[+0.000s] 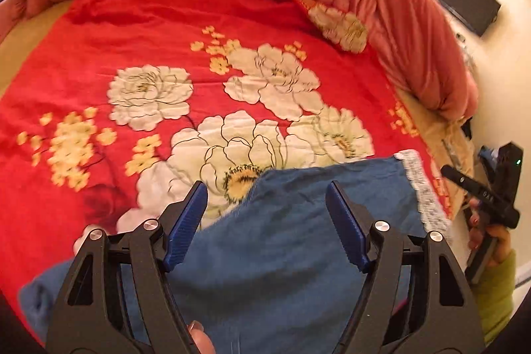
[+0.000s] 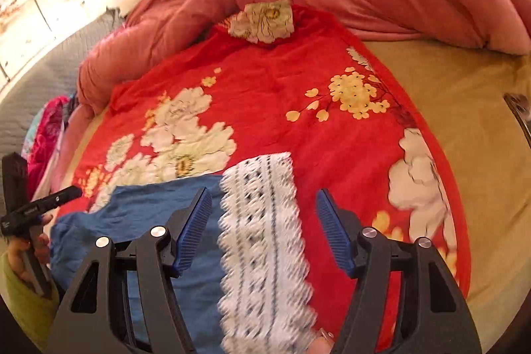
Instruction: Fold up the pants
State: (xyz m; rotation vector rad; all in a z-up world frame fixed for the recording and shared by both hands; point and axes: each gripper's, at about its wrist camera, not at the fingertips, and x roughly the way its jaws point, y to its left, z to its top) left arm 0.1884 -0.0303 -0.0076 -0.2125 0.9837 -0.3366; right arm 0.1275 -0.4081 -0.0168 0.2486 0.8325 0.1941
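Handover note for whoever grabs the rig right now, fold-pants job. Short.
Left gripper: open, over the blue pants, nothing between the fingers.
Right gripper: open, above the white lace hem, not gripping.
Pants lie on the red floral blanket, near edge of the bed, lace hem towards the right side.
Done: pants laid down; how many folds are in cannot be told.
Left: regrasp and finish folding.

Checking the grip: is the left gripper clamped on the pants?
No, the left gripper stands open above the pants, pinching nothing.
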